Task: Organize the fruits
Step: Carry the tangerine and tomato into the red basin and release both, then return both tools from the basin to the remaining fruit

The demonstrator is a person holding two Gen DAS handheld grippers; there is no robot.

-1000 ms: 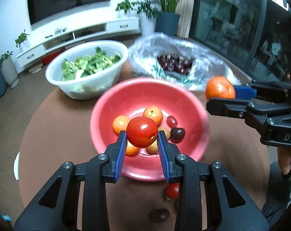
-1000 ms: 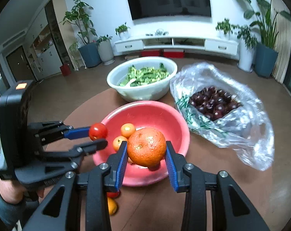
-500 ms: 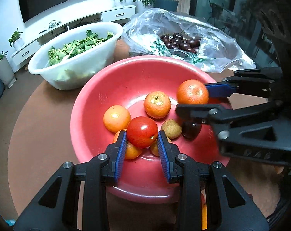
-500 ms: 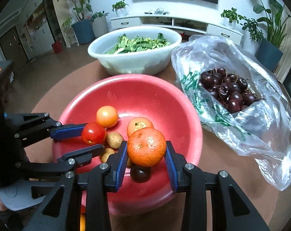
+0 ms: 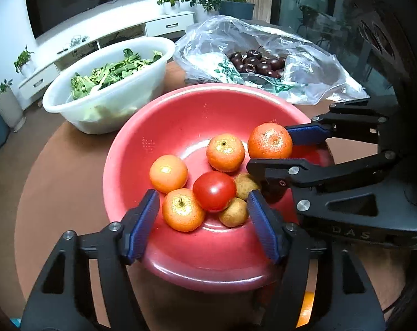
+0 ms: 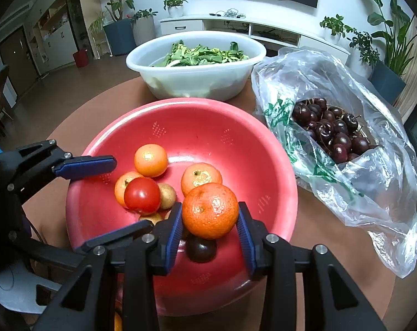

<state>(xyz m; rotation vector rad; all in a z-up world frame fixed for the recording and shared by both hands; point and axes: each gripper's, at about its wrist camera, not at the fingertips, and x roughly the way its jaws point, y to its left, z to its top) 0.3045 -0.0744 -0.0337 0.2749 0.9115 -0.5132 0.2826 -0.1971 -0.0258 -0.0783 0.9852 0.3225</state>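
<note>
Resting among the oranges in the red bowl, the tomato lies free between the left tool, whose jaws have just been opening to drop it. Beside it, the right tool stays clamped on an orange, poised above the bowl for release.

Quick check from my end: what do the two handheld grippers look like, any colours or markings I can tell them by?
Both match: the left gripper and right gripper have black plastic frames, silver screw heads and ribbed blue pads. The right gripper's body carries faint embossed letters, "DAS".

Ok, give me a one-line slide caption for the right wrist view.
Right gripper holds a tangerine over the red bowl; left gripper's jaws have just been opening, tomato released.
</note>
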